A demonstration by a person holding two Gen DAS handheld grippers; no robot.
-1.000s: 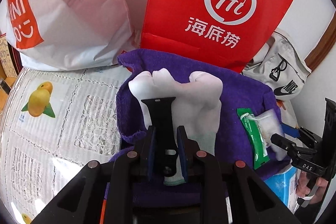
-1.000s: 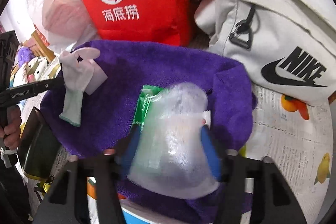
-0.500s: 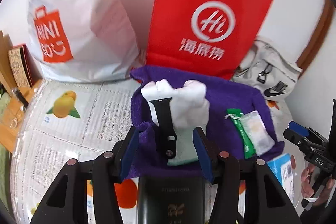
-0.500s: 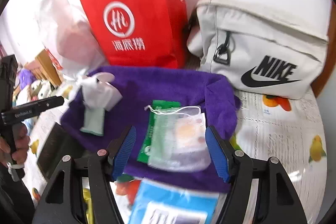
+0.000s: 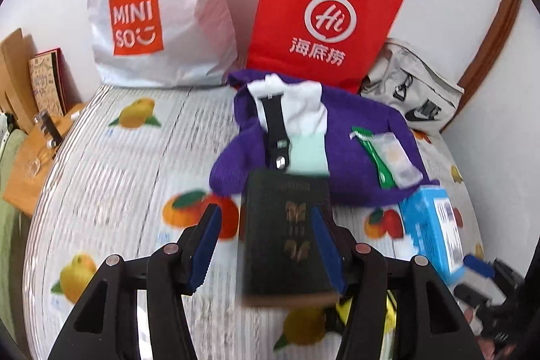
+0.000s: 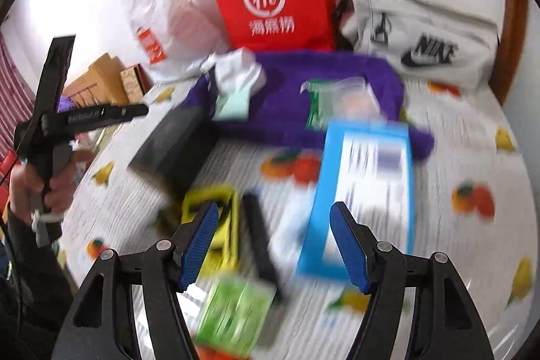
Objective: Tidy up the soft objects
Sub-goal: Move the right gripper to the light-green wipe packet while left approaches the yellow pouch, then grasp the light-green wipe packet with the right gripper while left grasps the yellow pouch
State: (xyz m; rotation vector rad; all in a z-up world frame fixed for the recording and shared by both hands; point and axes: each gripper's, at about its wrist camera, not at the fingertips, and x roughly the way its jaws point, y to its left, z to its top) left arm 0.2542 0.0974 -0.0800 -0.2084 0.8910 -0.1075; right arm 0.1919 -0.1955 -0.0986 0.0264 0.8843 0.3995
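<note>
Both my grippers now pulled back, empty. Left gripper [image 5: 266, 245] jaws opening, nothing pinched; strap [image 5: 275, 130] and glove [image 5: 303, 110] left on far purple cloth [image 5: 357, 123]. Right gripper [image 6: 275, 242] spread; pouch [image 6: 351, 97] dropped there too. Next: near clutter.

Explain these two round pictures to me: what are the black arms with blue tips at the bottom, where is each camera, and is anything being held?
Each picture comes from a fisheye camera mounted on a hand-held gripper that a person carries, looking forward along its two blue-padded fingers. The left hand-held gripper stands open, its jaws opening, over a dark book without gripping it. The right hand-held gripper is open and empty. On the fruit-print tablecloth lies a purple cloth carrying a white glove, a black strap and a small clear pouch. A blue box lies nearby. Nothing is held.
</note>
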